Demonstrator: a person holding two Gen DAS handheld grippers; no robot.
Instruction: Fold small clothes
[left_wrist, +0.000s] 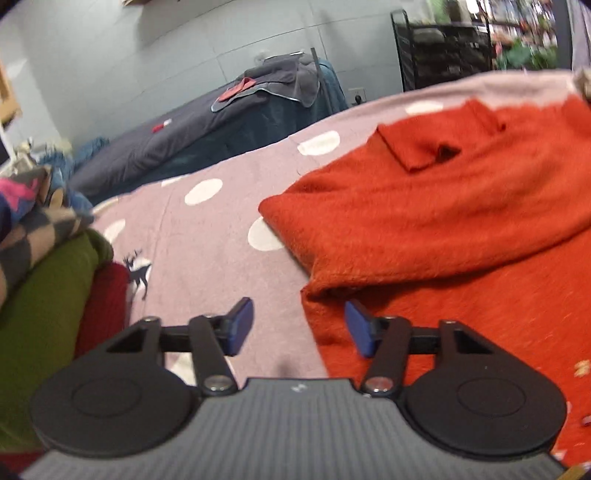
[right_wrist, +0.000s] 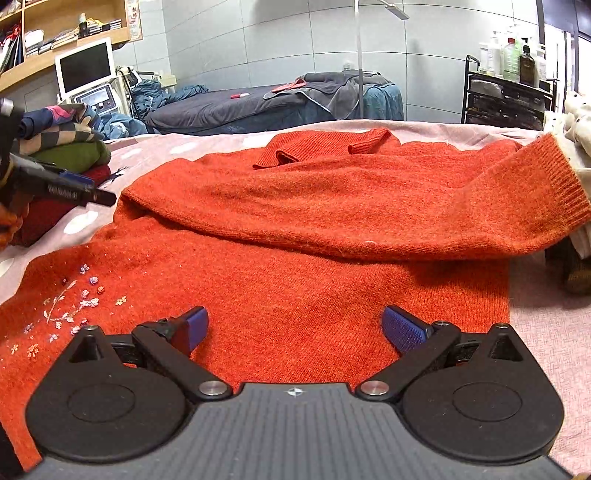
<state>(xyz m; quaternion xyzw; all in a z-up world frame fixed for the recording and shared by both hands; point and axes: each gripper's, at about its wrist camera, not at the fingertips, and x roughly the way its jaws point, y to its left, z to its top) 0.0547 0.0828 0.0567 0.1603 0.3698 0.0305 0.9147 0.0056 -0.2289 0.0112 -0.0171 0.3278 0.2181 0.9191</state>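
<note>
Orange knitted sweater lies spread on the pink dotted bedcover, one sleeve folded across; left tool and right tool hover over it, jaws apart, empty

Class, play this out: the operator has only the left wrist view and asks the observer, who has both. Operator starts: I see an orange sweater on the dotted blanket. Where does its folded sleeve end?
Observer: The sleeve lies across the sweater, and its ribbed cuff ends at the sweater's right edge.
Operator: Any decoration on it?
Observer: Yes, small embroidered flowers on the near left part.
Operator: What are the right tongs doing?
Observer: The right tongs are open, above the sweater's near part, holding nothing.
Operator: And mine?
Observer: The left tongs show at the far left, in front of a clothes pile.
</note>
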